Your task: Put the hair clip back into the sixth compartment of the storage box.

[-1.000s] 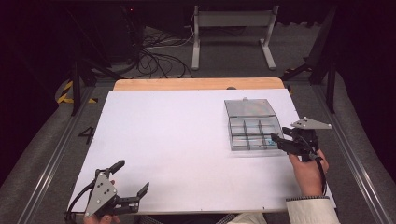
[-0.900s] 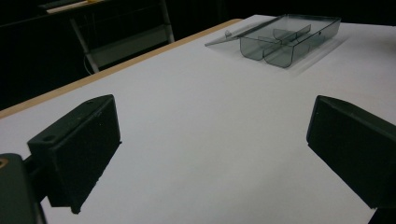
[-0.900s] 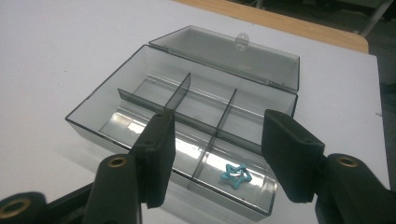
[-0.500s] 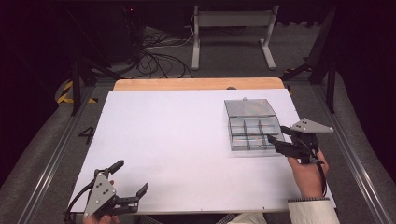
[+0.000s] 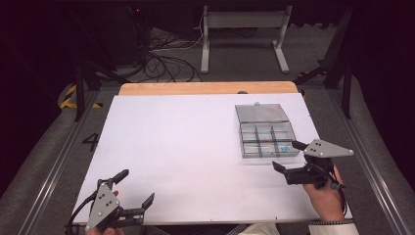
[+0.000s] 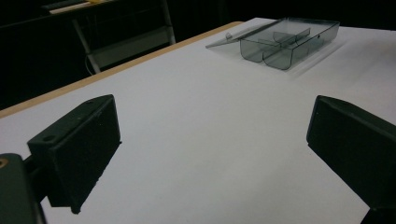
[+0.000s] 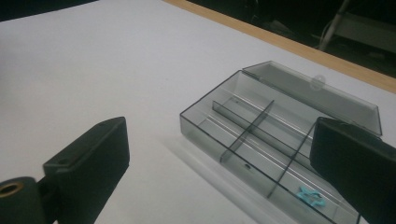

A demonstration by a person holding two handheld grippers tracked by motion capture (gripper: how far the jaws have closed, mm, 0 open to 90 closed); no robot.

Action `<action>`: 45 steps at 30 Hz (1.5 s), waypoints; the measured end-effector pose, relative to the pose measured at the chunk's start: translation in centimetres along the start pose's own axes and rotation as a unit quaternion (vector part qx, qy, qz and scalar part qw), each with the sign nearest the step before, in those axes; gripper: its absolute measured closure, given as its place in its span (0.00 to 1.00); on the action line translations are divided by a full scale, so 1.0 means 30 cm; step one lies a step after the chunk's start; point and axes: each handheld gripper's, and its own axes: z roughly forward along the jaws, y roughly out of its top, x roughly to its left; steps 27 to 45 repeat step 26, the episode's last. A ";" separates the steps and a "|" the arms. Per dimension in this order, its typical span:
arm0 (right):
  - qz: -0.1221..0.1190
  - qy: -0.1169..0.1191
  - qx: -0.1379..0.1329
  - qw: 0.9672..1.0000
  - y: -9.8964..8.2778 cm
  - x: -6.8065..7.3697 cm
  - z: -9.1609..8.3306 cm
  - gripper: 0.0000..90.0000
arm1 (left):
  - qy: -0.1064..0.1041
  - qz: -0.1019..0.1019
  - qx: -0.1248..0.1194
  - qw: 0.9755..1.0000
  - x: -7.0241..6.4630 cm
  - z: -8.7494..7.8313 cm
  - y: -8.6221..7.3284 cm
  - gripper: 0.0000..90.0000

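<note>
Right claw [image 5: 286, 157] backed off the clear grey plastic compartment box [image 5: 265, 129], jaws just opened.
Both claws spread, empty (small blue piece [image 7: 312, 196] in box's corner cell); left claw [image 5: 134, 187] at 7 o'clock.

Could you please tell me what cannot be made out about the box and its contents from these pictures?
- The small blue thing in the box: too small to identify in the right gripper view, and only a speck in the high view.
- The box's near right corner: hidden behind a jaw in the right gripper view.
- The box's compartments in the left gripper view: too far off and seen side-on, so what they hold cannot be told.
</note>
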 end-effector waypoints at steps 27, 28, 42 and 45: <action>-0.003 0.102 -0.016 0.995 -0.178 0.110 0.053 0.00 | 0.024 -0.006 -0.017 1.000 0.008 -0.031 -0.005 0.02; -0.003 0.102 -0.016 0.995 -0.178 0.110 0.053 0.00 | 0.024 -0.006 -0.017 1.000 0.008 -0.031 -0.005 0.02; -0.003 0.102 -0.016 0.995 -0.178 0.110 0.053 0.00 | 0.024 -0.006 -0.017 1.000 0.008 -0.031 -0.005 0.02; -0.003 0.102 -0.016 0.995 -0.178 0.110 0.053 0.00 | 0.024 -0.006 -0.017 1.000 0.008 -0.031 -0.005 0.02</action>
